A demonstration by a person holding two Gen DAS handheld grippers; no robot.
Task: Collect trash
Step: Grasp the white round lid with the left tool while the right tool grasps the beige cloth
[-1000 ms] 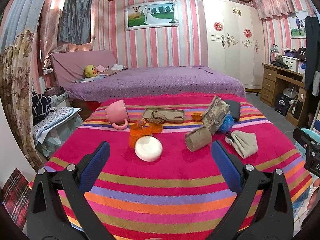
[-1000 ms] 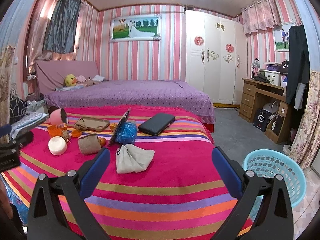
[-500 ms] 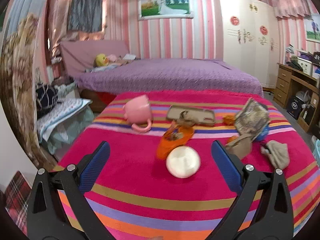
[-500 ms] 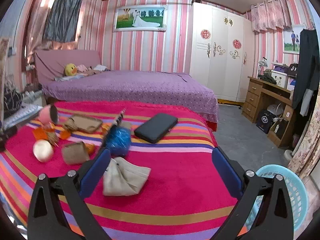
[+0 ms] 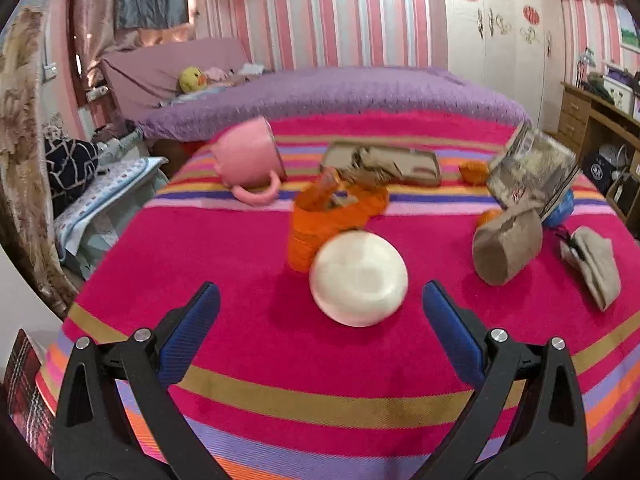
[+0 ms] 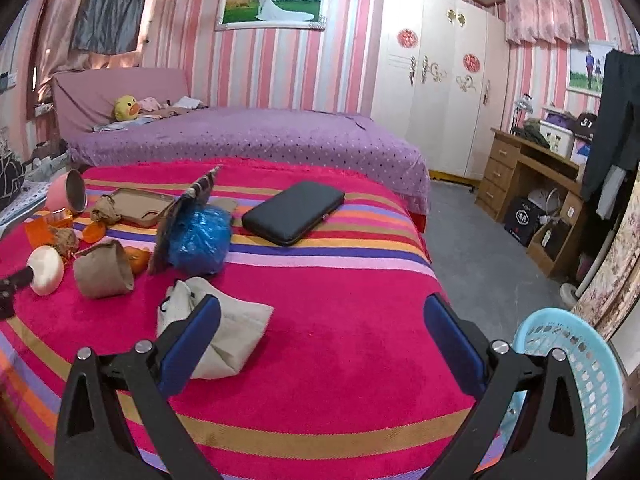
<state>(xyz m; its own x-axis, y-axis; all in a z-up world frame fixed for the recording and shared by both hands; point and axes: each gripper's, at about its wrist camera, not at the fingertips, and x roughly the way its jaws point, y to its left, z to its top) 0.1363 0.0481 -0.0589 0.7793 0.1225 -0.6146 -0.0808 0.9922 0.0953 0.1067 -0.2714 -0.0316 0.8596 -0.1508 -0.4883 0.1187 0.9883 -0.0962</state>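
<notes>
White round lid (image 5: 359, 278) now closer between spread left tongs (image 5: 320, 310), right tongs (image 6: 322, 322) also spread, empty.

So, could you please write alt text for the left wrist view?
The open left gripper points at a white round lid lying on a pink striped blanket, just ahead of its blue fingers. Behind it sit an orange cup, a tipped pink mug and a brown paper cup.

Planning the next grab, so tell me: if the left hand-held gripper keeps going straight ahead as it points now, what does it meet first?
Most likely the white round lid, lying just ahead between the open jaws of the left hand-held gripper; the orange cup sits right behind it.
</notes>
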